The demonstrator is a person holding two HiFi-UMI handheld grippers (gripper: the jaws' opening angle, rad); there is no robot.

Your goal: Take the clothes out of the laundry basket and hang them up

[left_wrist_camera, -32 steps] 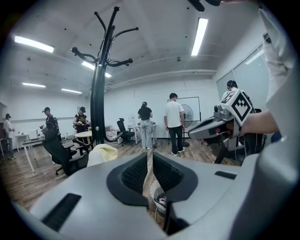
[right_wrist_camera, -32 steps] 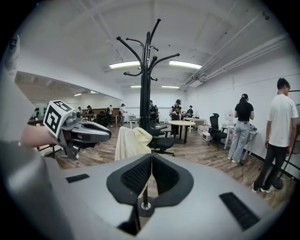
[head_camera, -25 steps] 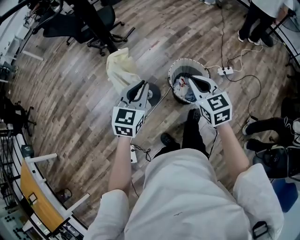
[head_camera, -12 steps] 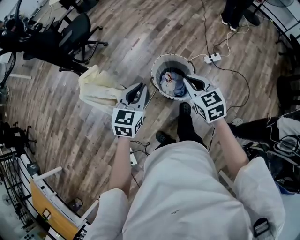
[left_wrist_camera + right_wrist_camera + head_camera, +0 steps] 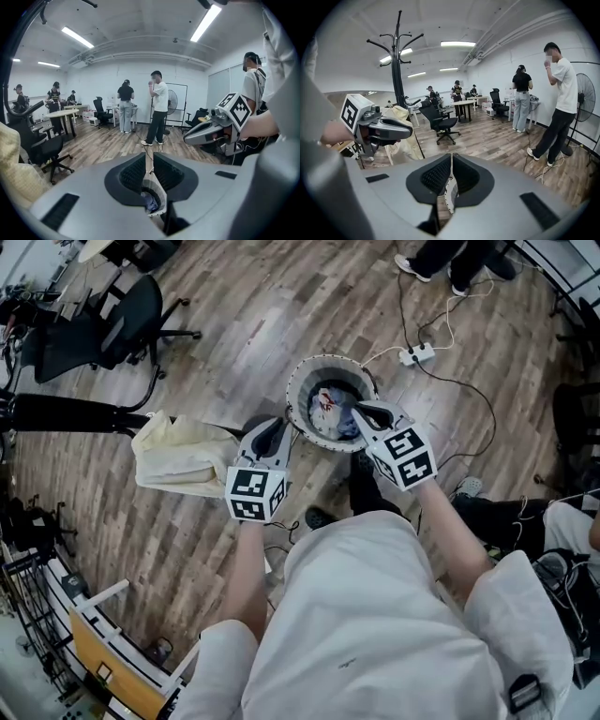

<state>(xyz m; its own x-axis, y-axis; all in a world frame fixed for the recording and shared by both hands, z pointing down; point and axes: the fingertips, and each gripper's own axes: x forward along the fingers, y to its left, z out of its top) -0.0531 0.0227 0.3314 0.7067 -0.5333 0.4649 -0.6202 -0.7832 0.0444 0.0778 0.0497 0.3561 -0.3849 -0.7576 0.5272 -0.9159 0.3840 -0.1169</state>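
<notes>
My two claws hover by one laundry basket (image 5: 298, 390) at centre: left claw (image 5: 272, 427) has just been opening, released and empty; right claw (image 5: 352, 413) clenched, empty. One cream garment (image 5: 178, 456) sits left.

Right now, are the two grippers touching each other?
Apart. The head view shows the laundry basket's rim between the left gripper and the right gripper. The left jaws have just been opening, with nothing between them.

The head view looks steeply down from overhead onto the laundry basket (image 5: 296, 395). Both gripper views sit close behind their own jaws, facing across the room (tilted slightly down), sharing the standing person in white (image 5: 160, 99).
</notes>
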